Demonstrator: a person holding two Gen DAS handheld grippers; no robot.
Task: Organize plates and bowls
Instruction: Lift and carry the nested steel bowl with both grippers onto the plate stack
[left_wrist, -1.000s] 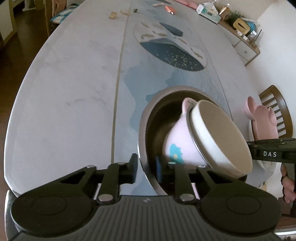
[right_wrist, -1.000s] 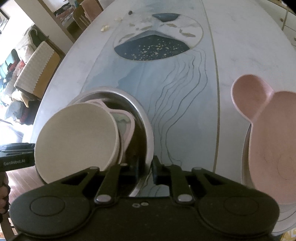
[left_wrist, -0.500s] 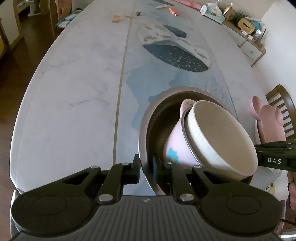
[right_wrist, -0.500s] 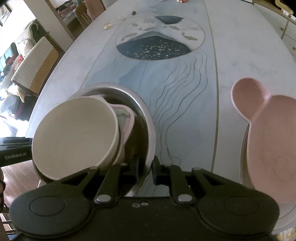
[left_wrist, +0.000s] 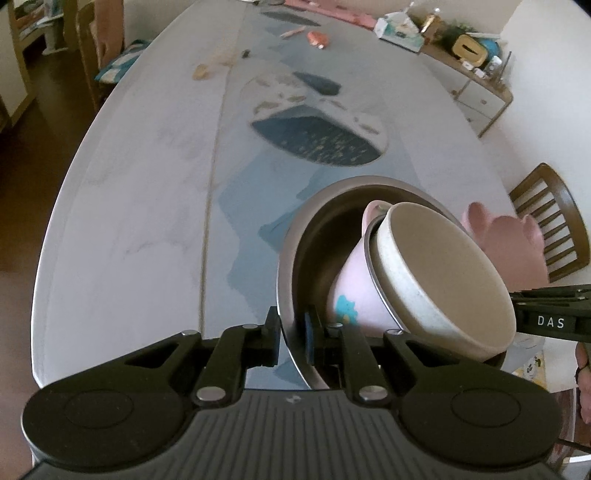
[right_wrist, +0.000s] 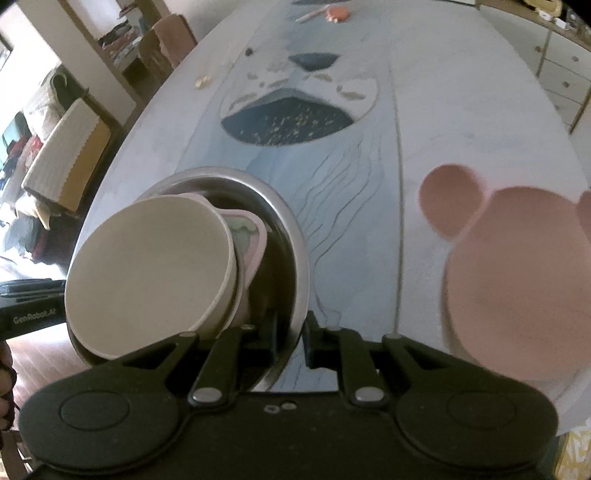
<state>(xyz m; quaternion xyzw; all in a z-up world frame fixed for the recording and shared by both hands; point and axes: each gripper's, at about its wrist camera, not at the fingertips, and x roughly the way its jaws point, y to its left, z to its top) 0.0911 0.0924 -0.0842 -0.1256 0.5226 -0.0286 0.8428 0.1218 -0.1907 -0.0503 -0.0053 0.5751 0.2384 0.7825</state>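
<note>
Pinching the rim of the steel bowl (left_wrist: 291, 251) from opposite sides: left gripper (left_wrist: 291, 334) clamped on the left edge, one finger outside the wall and one inside, jaws nearly together with only the thin metal between them; right gripper (right_wrist: 290, 341) clamped the same way on the right edge (right_wrist: 301, 266), jaws equally narrow. Both pointing steeply down toward the table (left_wrist: 140, 206).

Inside the steel bowl, leaning rather than sitting flat: pink cup (left_wrist: 351, 280) with a blue printed mark, tipped on its side, mouth facing right and slightly up, long axis running from near left to far right. Nested in its mouth, cream bowl (left_wrist: 439, 273), tilted the same way, opening turned up and to the right, its rim overhanging the steel bowl's right edge. From the right wrist view, cream bowl (right_wrist: 151, 266) showing its round opening, with the pink cup's lip (right_wrist: 255, 236) just behind it.

Just right of the steel bowl, near the table's near right edge, lying flat: pink bear-shaped plate (right_wrist: 517, 280), ears pointing far. Apart from the steel bowl, not touching it.

Beyond, mid-table: dark printed oval pattern (left_wrist: 317, 136).
</note>
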